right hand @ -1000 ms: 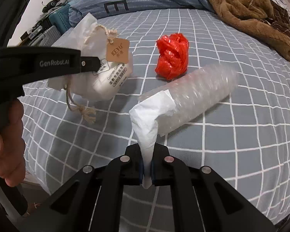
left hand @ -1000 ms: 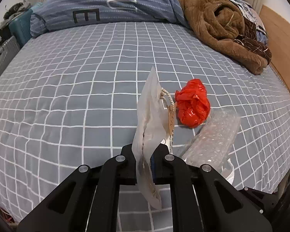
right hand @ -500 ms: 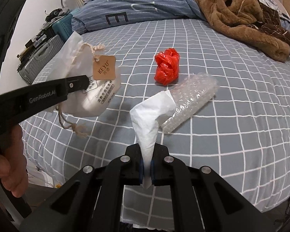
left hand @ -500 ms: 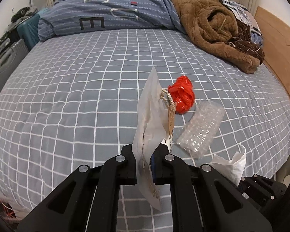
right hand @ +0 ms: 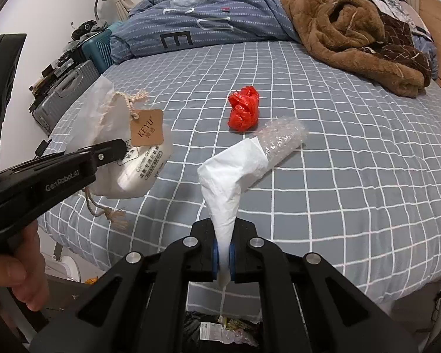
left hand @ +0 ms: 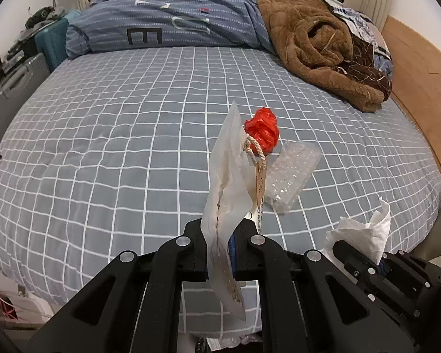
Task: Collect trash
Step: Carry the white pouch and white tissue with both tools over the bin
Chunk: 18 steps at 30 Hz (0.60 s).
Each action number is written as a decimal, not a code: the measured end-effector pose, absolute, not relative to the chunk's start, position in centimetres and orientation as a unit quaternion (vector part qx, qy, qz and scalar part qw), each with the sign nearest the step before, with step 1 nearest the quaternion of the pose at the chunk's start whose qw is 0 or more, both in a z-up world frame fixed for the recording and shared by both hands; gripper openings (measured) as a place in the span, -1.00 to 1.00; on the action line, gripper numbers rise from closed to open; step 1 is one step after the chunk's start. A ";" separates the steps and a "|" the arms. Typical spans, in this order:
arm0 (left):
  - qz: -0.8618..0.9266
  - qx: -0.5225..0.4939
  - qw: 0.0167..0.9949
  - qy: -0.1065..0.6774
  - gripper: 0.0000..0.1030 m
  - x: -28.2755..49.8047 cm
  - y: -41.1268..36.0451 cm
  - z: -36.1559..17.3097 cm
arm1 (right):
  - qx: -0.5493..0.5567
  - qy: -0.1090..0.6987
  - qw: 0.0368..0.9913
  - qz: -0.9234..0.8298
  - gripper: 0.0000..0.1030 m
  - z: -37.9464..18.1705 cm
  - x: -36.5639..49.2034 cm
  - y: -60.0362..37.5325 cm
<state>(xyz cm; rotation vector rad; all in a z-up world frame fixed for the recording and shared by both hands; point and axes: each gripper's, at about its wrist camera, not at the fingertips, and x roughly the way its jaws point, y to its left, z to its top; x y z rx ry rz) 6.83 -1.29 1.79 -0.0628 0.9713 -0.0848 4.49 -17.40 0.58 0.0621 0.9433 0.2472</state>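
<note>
The left gripper (left hand: 224,245) is clamped on a white drawstring pouch (left hand: 226,182) with a brown "KEYU" tag (right hand: 147,127) and rope cord, holding it off the bed (left hand: 103,147) near the bed's near edge. The right gripper (right hand: 224,254) pinches a crumpled white tissue (right hand: 233,176), which rises from between its blue pads and hangs above the grey checked sheet. Both grippers are over the near side of the bed, the left one to the left of the right one, with a person's hand (right hand: 17,267) on its handle.

Still lying on the sheet are a crumpled red plastic bag (right hand: 244,112) toward the middle and a roll of bubble wrap (right hand: 282,141) just beside it on its near right. A brown fleece blanket (right hand: 347,26) and a blue striped duvet (right hand: 203,17) are heaped at the far end.
</note>
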 end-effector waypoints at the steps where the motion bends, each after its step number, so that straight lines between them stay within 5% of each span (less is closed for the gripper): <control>1: -0.041 -0.031 0.883 0.466 -0.84 6.5 -1.3 2.0 | 0.031 0.453 0.883 0.117 -0.92 0.7 4.1 -17.6; 18: -0.047 -0.032 0.888 0.456 -0.84 0.8 -1.4 4.2 | 0.025 0.441 0.890 0.113 -0.92 3.2 -0.7 -18.2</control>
